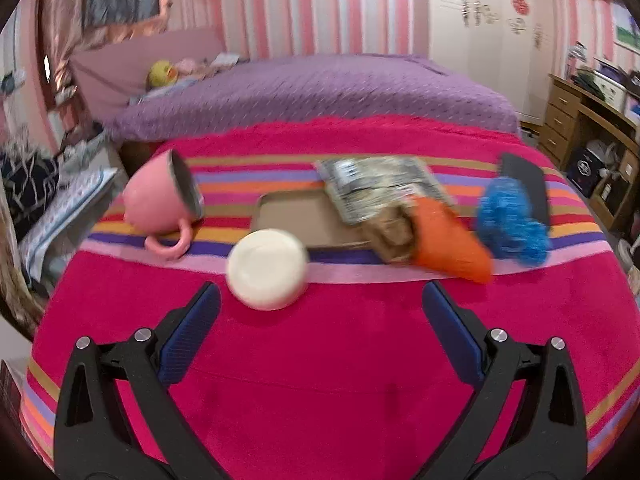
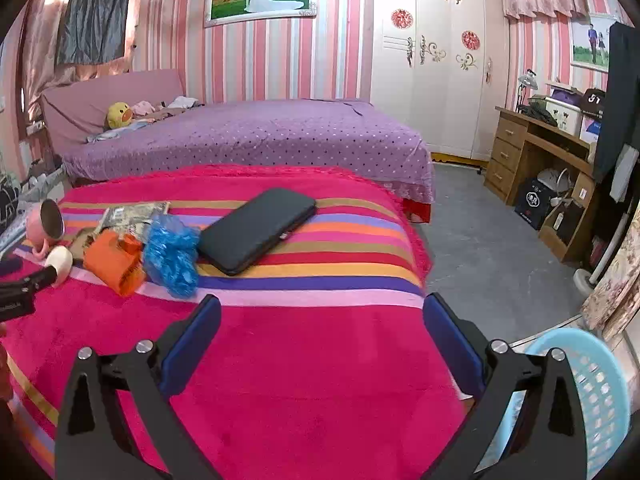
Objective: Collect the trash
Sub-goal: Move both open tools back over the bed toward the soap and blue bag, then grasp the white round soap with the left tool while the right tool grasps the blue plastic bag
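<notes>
Both tools gape empty: left tool (image 1: 320, 308) faces a white, possibly paper, cup (image 1: 267, 274); orange wrapper (image 1: 452, 240) at two o'clock; right tool (image 2: 320, 312) over the blanket (image 2: 320, 360).

A bare stretch of pink blanket (image 2: 312, 360) is seen before both wide-open grippers. Beyond it, the way is barred by a row: mug (image 1: 160, 200), white cup (image 1: 267, 274), orange bag (image 1: 448, 236), blue wad (image 1: 510, 224), black case (image 2: 256, 230).

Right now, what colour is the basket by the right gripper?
Light blue basket, plastic with slotted sides; shows only in the right wrist view.
</notes>
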### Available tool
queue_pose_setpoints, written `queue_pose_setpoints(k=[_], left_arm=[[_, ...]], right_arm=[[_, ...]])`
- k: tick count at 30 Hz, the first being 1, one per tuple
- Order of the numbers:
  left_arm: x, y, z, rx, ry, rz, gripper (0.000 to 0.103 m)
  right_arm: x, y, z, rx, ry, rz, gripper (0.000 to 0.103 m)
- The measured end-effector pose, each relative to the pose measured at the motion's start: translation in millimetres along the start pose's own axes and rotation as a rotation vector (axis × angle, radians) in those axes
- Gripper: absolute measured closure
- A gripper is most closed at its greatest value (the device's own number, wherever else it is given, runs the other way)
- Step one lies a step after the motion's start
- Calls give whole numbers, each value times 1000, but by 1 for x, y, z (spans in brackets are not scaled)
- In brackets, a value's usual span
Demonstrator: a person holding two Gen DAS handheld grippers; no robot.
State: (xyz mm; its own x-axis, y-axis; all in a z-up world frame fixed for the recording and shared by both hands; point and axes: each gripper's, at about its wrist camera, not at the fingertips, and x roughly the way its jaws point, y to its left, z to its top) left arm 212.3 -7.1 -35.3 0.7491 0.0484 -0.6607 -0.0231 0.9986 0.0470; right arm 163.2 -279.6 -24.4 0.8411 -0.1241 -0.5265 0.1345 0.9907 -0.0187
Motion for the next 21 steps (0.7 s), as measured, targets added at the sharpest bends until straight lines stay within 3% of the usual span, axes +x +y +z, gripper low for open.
queue_pose_setpoints(k=[7, 16, 21], left_arm=[[38, 39, 9, -77, 75, 28, 6], [63, 39, 17, -28, 128, 4, 7], [72, 36, 20, -3, 153, -30, 33]], right_arm=[[20, 27, 1, 8, 45, 18, 5], [41, 49, 7, -24, 95, 45, 5], [53, 60, 5, -15, 128, 82, 5]])
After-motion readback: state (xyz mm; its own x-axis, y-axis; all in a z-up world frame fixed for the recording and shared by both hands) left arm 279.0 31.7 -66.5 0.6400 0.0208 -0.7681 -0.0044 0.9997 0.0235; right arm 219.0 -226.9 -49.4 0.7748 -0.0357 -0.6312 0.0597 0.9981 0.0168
